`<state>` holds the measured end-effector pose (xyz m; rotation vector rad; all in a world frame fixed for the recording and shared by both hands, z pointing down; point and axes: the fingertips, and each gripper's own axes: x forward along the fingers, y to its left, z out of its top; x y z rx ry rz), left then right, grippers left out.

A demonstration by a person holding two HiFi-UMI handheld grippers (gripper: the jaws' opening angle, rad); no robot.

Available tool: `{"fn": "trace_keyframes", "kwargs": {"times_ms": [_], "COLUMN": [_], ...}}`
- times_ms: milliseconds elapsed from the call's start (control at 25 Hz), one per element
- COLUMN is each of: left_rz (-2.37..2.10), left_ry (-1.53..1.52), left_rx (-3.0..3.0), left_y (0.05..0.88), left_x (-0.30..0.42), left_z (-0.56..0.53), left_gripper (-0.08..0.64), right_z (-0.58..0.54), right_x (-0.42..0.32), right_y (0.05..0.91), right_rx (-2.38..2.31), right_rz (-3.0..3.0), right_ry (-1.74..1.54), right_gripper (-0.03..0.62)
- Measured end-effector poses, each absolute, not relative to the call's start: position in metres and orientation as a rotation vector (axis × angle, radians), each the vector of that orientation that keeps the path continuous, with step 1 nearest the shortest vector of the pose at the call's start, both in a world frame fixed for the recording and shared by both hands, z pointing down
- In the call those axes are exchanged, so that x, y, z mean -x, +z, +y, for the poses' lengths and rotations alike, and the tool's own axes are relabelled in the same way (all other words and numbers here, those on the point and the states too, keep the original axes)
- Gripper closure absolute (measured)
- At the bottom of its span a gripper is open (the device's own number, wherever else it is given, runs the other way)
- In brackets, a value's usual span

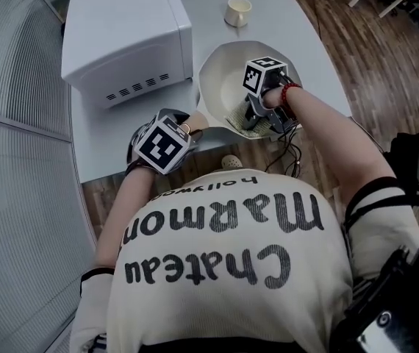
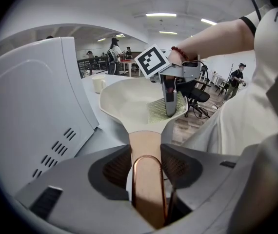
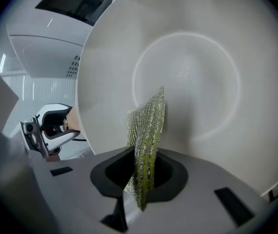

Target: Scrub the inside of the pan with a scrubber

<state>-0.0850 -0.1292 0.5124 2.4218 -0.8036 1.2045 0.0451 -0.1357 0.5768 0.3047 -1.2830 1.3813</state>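
A cream pan (image 1: pixel 224 76) sits at the table's front edge, its wooden handle (image 1: pixel 195 122) pointing toward me. My left gripper (image 1: pixel 167 140) is shut on that handle (image 2: pixel 146 145), whose copper loop (image 2: pixel 148 179) lies between the jaws. My right gripper (image 1: pixel 257 120) reaches down into the pan near its front rim, shut on a green-silver mesh scrubber (image 1: pixel 250 118). In the right gripper view the scrubber (image 3: pixel 148 135) sticks up from between the jaws against the pan's inner wall (image 3: pixel 192 72). In the left gripper view the scrubber (image 2: pixel 157 112) lies on the pan's right inner side (image 2: pixel 127 101) under the right gripper (image 2: pixel 169 108).
A white microwave (image 1: pixel 125 35) stands just left of the pan, close to the left gripper. A small cream cup (image 1: pixel 238 11) sits farther back on the grey table (image 1: pixel 298 43). Wooden floor (image 1: pixel 386 65) lies to the right, with an office chair (image 2: pixel 197 99) and people far behind.
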Motion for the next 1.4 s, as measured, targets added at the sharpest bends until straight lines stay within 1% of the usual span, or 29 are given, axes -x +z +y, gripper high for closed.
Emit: {"fn": "trace_keyframes", "kwargs": {"times_ms": [360,520,680,920,1240,1400], "left_rz": [-0.813,-0.810,-0.801,-0.776,-0.762,-0.738], "left_ry": [1.183,1.185,1.176,1.181,1.194,1.205], "left_rx": [-2.414,-2.407,-2.402,-2.391,-2.405,-2.408], "left_y": [0.513,0.513,0.515,0.512,0.514,0.515], "left_x": [0.085,0.087,0.087,0.086,0.089,0.088], "left_z": [-0.133,-0.133,-0.134,-0.133,-0.135,-0.138], "left_gripper": [0.380,0.380,0.379,0.379,0.379,0.377], "right_z": [-0.148,-0.155,-0.168,-0.186,-0.241,-0.267], "right_x": [-0.088,-0.103,-0.135,-0.159,-0.190,-0.195], "right_y": [0.578,0.578,0.577,0.570,0.559,0.561], "right_rx": [-0.306,-0.307,-0.322,-0.324,-0.363,-0.376], "right_rz": [-1.178,-1.146,-1.088,-1.050,-0.928,-0.888], "right_ry": [0.929,0.845,0.741,0.674,0.354,0.277], "right_gripper": [0.543,0.543,0.543,0.543,0.543,0.543]}}
